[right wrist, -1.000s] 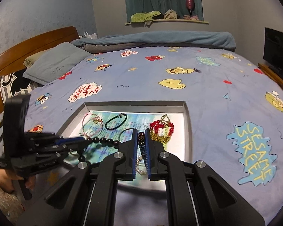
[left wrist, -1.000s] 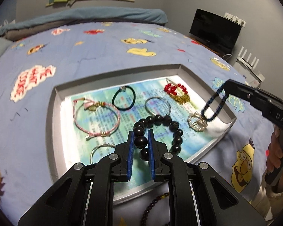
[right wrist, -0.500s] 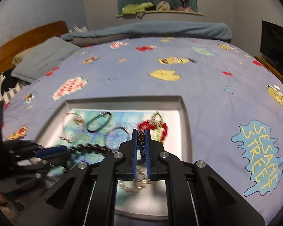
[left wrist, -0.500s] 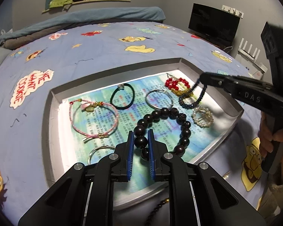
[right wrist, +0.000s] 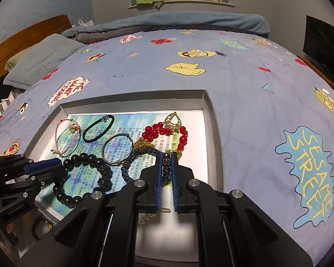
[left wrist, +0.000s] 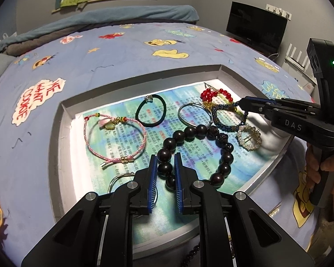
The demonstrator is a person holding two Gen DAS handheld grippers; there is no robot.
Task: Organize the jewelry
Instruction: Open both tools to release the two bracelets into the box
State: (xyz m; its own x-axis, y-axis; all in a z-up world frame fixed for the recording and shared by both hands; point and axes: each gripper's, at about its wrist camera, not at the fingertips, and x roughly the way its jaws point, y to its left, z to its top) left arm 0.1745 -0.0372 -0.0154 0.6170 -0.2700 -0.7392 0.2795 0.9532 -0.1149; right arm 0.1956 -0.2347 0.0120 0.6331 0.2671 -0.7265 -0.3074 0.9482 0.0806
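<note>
A grey tray (left wrist: 62, 133) (right wrist: 213, 120) with a printed paper liner lies on the bed. My left gripper (left wrist: 165, 166) is shut on a big black bead bracelet (left wrist: 225, 155) (right wrist: 100, 166) that rests on the liner. My right gripper (right wrist: 166, 158) (left wrist: 241, 105) is shut on a dark blue beaded bracelet (left wrist: 225, 126) (right wrist: 127, 169), whose loop lies on the liner near a red bead piece (left wrist: 211, 93) (right wrist: 164, 130). A pink cord bracelet (left wrist: 113, 140), black hair tie (left wrist: 150, 113), silver bangle (left wrist: 194, 116) and pearl ring (left wrist: 249, 138) also lie in the tray.
The tray sits on a blue cartoon bedspread (right wrist: 256, 89). A dark bead strand (left wrist: 191, 255) (right wrist: 39, 224) lies outside the tray's near edge. A pillow (right wrist: 37, 62) and headboard are at far left, a TV (left wrist: 256, 31) at right.
My right gripper lowered the dark blue bracelet from above the tray's right edge onto the liner beside the red beads. The left gripper stayed on the black bracelet.
</note>
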